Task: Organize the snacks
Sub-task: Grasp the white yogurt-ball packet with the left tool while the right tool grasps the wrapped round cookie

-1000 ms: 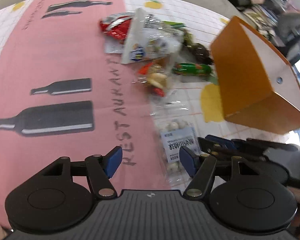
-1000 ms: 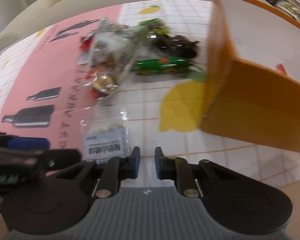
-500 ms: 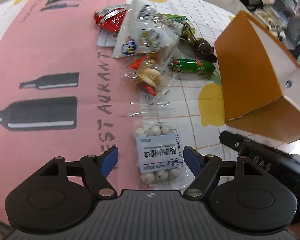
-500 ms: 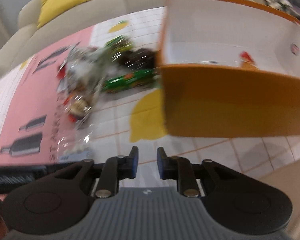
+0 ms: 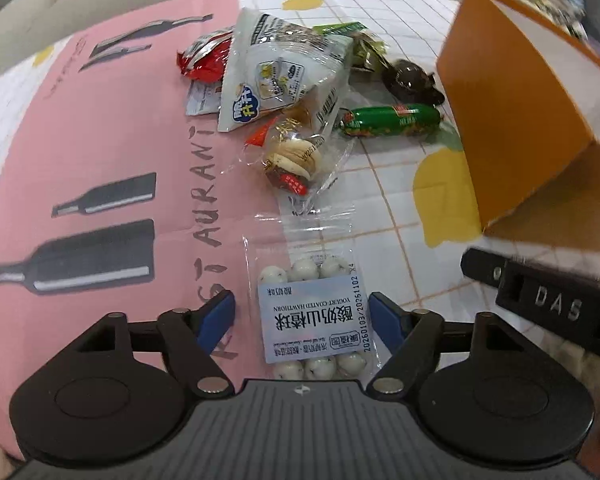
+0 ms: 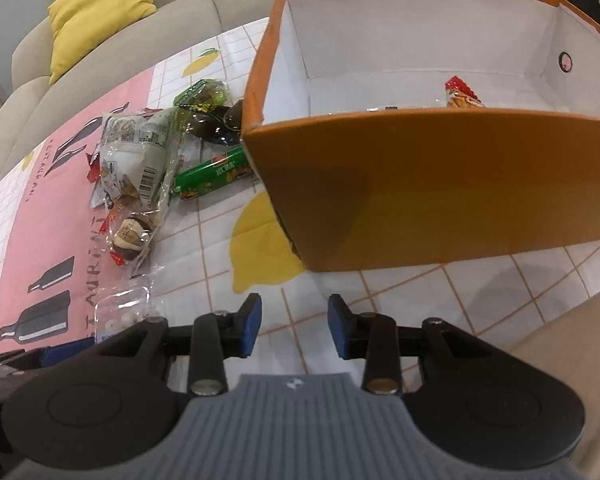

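Observation:
My left gripper [image 5: 302, 312] is open, one finger on each side of a clear packet of white yogurt-coated hawthorn balls [image 5: 314, 316] that lies flat on the table. Beyond it lie a wrapped biscuit sandwich [image 5: 296, 160], a white snack bag [image 5: 276, 76], a red packet [image 5: 206, 58], a green sausage stick [image 5: 392, 120] and dark wrapped sweets [image 5: 410, 80]. An orange box [image 5: 512, 120] stands at the right. My right gripper [image 6: 294, 326] is open and empty above bare tablecloth in front of the orange box [image 6: 440, 184], which holds a red-wrapped snack [image 6: 462, 94].
The table carries a pink and white checked cloth [image 5: 100, 140] with bottle prints and yellow lemons. A beige sofa with a yellow cushion [image 6: 96, 12] runs behind the table. The right gripper's black body [image 5: 540, 300] sits close at the left gripper's right.
My left gripper has moved over the hawthorn ball packet, which now sits between its fingers. My right gripper has opened, risen and turned toward the orange box, whose inside now shows.

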### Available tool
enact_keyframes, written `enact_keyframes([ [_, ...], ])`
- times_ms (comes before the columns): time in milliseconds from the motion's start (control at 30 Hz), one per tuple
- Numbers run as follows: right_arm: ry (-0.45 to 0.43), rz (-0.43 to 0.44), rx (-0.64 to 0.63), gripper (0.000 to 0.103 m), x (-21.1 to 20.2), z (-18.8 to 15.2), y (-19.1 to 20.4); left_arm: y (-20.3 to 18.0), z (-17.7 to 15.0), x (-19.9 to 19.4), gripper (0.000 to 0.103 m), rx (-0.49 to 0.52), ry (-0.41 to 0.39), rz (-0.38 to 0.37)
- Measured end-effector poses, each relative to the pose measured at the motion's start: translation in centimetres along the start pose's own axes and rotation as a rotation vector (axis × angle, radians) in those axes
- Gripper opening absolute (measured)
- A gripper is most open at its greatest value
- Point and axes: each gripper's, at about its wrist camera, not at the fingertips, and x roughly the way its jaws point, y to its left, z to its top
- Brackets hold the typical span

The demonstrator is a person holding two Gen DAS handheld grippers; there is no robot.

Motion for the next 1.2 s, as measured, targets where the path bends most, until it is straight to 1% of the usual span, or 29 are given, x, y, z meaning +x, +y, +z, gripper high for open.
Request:
enact_keyframes([
  [33,-0.007,0.002,-0.017,0.036,-0.2,0.0,0.2,0.1,-0.1,-0.1,0.070,0.009,-0.005,0.005],
  [67,-0.013,0.004,-0.034,0.036,-0.3,-0.1,0.5,0.3,-0.1,-0.1,0.069,0.010,-0.006,0.009],
  [200,-0.044,0.021,-0.124,0.036,-0.8,-0.4,2.0,2.1,-0.2,-0.4,0.067,-0.025,-0.001,-0.015],
  [300,-0.086,0.065,-0.208,0.036,-1.6,-0.7,3.6,4.0,-0.2,-0.9,0.066,-0.058,-0.011,-0.034],
  [367,-0.100,0.099,-0.273,0.037,-1.9,-0.8,4.7,5.0,-0.1,-1.2,0.066,-0.060,-0.034,-0.024],
  [433,-0.100,0.134,-0.345,0.038,-1.8,-1.0,6.0,5.7,0.1,-1.3,0.066,-0.038,-0.048,-0.011],
  [500,-0.103,0.139,-0.409,0.039,-1.4,-0.9,7.2,6.5,0.2,-1.1,0.066,-0.030,-0.046,-0.013],
  [533,-0.113,0.134,-0.443,0.042,-1.2,-0.7,7.7,7.0,0.2,-1.0,0.067,-0.037,-0.048,-0.012],
  [567,-0.129,0.125,-0.473,0.045,-1.0,-0.6,8.1,7.4,0.2,-1.0,0.067,-0.041,-0.053,-0.008],
  [633,-0.159,0.110,-0.514,0.046,-0.6,0.0,8.9,7.7,0.0,-0.9,0.068,-0.037,-0.073,0.017],
  [700,-0.174,0.122,-0.508,0.047,0.0,0.9,9.5,7.9,-0.3,-0.8,0.068,-0.034,-0.092,0.039],
  [767,-0.172,0.143,-0.473,0.053,0.5,1.8,10.1,8.1,-0.6,-0.7,0.069,-0.042,-0.105,0.045],
  [833,-0.162,0.155,-0.434,0.057,1.0,2.4,10.8,8.3,-0.6,-0.4,0.070,-0.042,-0.094,0.043],
  [933,-0.120,0.175,-0.380,0.057,2.1,3.0,11.8,8.8,-0.5,-0.3,0.073,-0.061,-0.091,0.041],
  [1000,-0.098,0.193,-0.343,0.057,2.7,3.2,12.2,9.1,-0.3,-0.2,0.073,-0.071,-0.091,0.041],
  [1100,-0.078,0.196,-0.315,0.057,3.8,3.4,12.8,9.7,-0.1,-0.1,0.073,-0.072,-0.089,0.038],
  [1200,-0.061,0.201,-0.295,0.057,4.9,3.8,13.2,10.0,0.0,-0.2,0.071,-0.065,-0.082,0.037],
])
